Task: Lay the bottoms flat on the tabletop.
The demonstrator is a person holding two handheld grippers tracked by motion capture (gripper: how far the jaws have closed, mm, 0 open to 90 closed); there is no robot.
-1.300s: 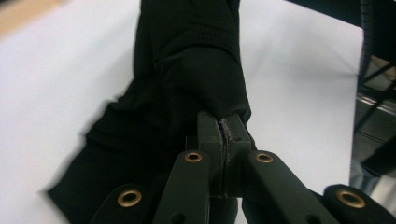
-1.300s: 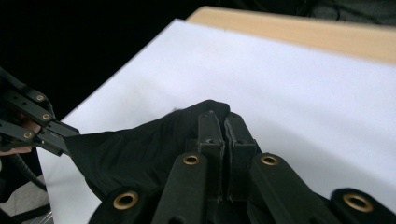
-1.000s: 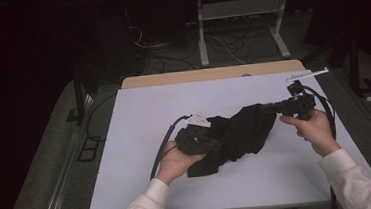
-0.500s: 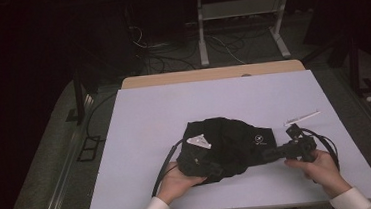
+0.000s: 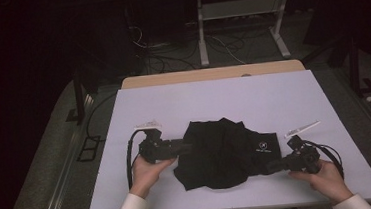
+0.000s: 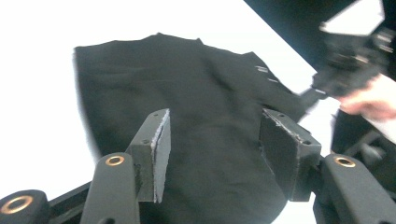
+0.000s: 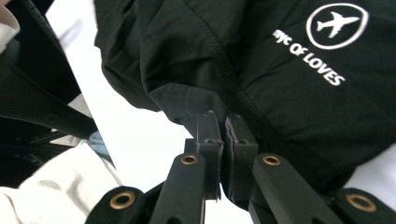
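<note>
Garment: a black garment [image 5: 225,151] lay bunched on the white table [image 5: 223,96], near the front edge, between the two grippers.
Print: a white aeroplane badge [image 7: 337,25] with lettering below it showed on the cloth, toward the right gripper's side.
Left gripper [image 5: 184,147]: it lay at the garment's left edge, pointing toward the cloth. Its jaws had just been opening and stood apart; the pads [image 6: 161,154] pressed on nothing, with the black cloth lying beyond and beneath them.
Right gripper [image 5: 271,167]: it lay at the garment's lower right edge. Its jaws were closed, pads together, on a fold of the black cloth at the hem.
Left hand [image 5: 146,170]: it held the left gripper from the table's front side, white sleeve behind.
Right hand [image 5: 324,176]: it held the right gripper near the front right corner.
</note>
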